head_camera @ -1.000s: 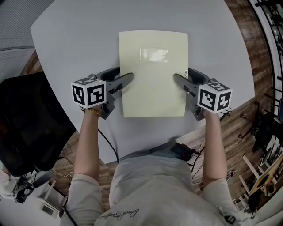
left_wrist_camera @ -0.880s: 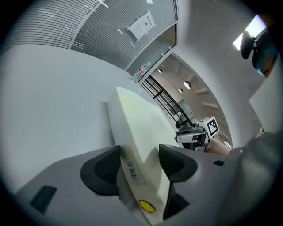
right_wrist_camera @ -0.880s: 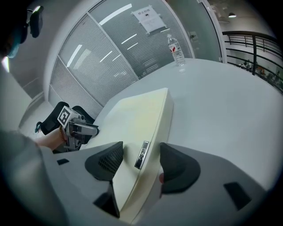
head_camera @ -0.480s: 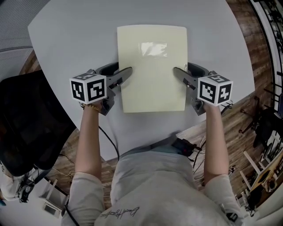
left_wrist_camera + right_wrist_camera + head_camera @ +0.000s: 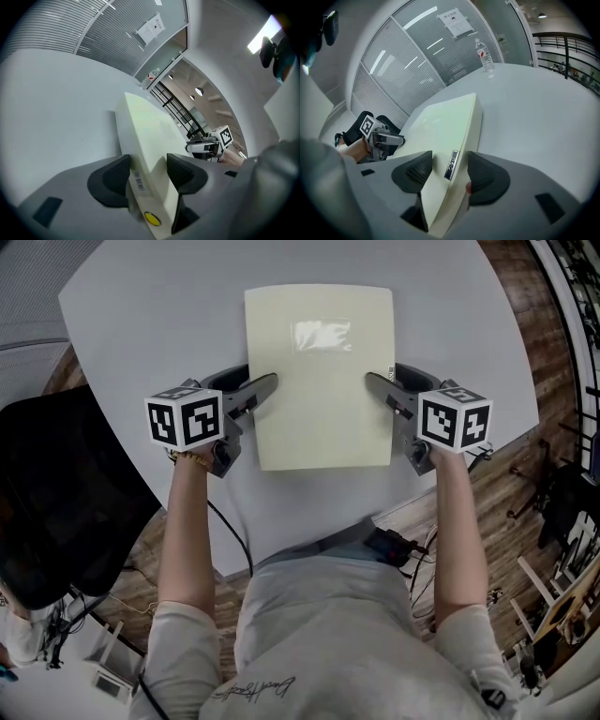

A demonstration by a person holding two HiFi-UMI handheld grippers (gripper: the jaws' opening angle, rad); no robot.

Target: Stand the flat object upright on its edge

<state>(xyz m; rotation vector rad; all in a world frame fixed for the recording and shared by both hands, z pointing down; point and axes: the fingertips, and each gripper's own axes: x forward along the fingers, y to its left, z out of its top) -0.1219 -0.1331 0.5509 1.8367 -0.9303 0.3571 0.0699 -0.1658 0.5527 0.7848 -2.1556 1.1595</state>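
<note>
A pale yellow flat box [image 5: 319,381] lies lengthwise on the grey table [image 5: 141,315], with a glossy patch near its far end. My left gripper [image 5: 266,386] straddles its left long edge and my right gripper [image 5: 374,383] its right long edge, both near the near half. In the left gripper view the box's [image 5: 150,131] edge fills the gap of the left gripper [image 5: 147,171], whose jaws are closing with both pads against it. In the right gripper view the right gripper [image 5: 449,171] is likewise closing, pads against the box [image 5: 445,126]. The box's underside is hidden.
A clear water bottle [image 5: 486,55] stands at the far side of the table. A black chair [image 5: 56,493] sits to the left, beyond the table edge. Wooden floor with cables [image 5: 525,521] lies to the right. The person stands at the near edge.
The box and both grippers have shifted a little farther from the person. Both pairs of jaws have narrowed onto the box's long edges.
</note>
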